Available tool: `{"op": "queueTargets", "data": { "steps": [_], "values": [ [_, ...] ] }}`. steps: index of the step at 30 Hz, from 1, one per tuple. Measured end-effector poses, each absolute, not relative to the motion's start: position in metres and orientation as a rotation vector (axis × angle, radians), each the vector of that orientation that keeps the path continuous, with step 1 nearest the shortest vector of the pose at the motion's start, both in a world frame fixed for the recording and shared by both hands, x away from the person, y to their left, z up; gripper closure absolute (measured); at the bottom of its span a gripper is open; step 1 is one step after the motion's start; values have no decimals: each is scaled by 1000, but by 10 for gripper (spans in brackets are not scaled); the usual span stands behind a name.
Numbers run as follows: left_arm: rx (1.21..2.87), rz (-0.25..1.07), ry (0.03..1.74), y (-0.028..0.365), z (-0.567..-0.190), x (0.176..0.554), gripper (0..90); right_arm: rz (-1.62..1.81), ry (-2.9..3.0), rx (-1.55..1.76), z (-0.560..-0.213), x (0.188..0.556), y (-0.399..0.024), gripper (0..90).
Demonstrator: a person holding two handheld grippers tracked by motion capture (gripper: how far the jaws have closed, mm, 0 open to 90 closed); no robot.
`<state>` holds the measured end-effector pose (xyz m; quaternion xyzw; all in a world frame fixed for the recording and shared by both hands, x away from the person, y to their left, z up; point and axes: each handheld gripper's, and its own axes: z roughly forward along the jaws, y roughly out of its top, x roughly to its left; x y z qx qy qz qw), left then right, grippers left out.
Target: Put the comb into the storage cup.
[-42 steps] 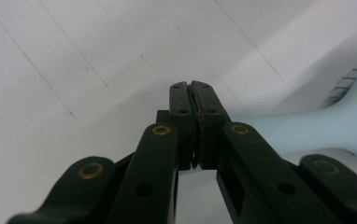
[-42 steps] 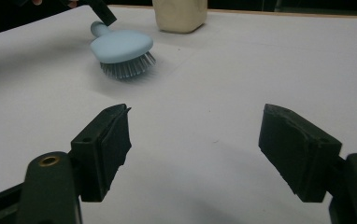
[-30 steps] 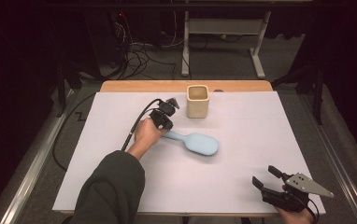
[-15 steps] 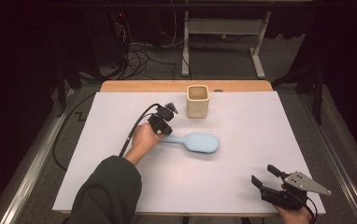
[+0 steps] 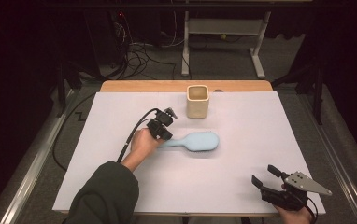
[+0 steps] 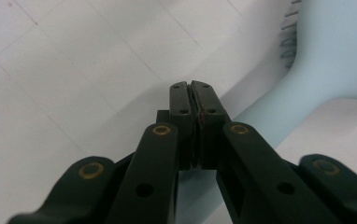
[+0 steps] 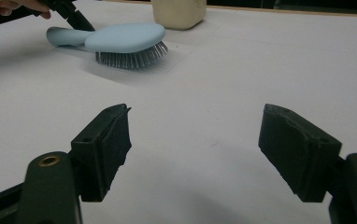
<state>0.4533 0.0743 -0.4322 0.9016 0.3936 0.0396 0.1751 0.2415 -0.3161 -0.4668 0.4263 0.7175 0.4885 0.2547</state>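
Left claw (image 5: 164, 132): seen in the high view at the left-centre of the table (image 5: 260, 140), carried by the person's left hand (image 5: 141, 142), with a black cable trailing back toward the near left. In the left gripper view its jaws are pressed together, pad against pad, with nothing visibly between them; the tips (image 6: 193, 100) are set just beside the handle of the hairbrush (image 6: 326, 60), low over the white surface. Whether the tips touch the handle cannot be told.

Right claw (image 5: 266, 179): seen at the near right corner of the table, held by the right hand (image 5: 298, 214), a grey three-cornered plate on top. In the right gripper view its jaws (image 7: 195, 149) are spread wide, empty, with bare white surface between them.

Hairbrush (image 5: 195, 141): light blue, paddle-shaped, laid at the table's centre with the handle pointing left toward the left claw and the head to the right. In the right gripper view (image 7: 120, 39) it is shown bristles down on the surface.

Cup (image 5: 197, 100): cream-coloured, square-sided, open-topped, stood upright at the far centre of the table, beyond the hairbrush head and apart from it.

Table: covered by a white sheet, a wooden edge exposed along the far side.
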Motion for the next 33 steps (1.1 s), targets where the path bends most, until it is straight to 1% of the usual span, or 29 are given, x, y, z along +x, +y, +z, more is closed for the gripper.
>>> {"op": "queueTargets", "data": {
  "steps": [8,23,33],
  "values": [
    [2556,100,1102,74,-433,446,876,1328,1950,1152,-467,241,-316,256],
    [2575,75,995,68,-430,421,876,1325,1954,1148,-466,240,-315,257],
    [2582,61,958,66,-431,408,875,1322,1953,1144,-466,240,-315,257]
  ]
}}
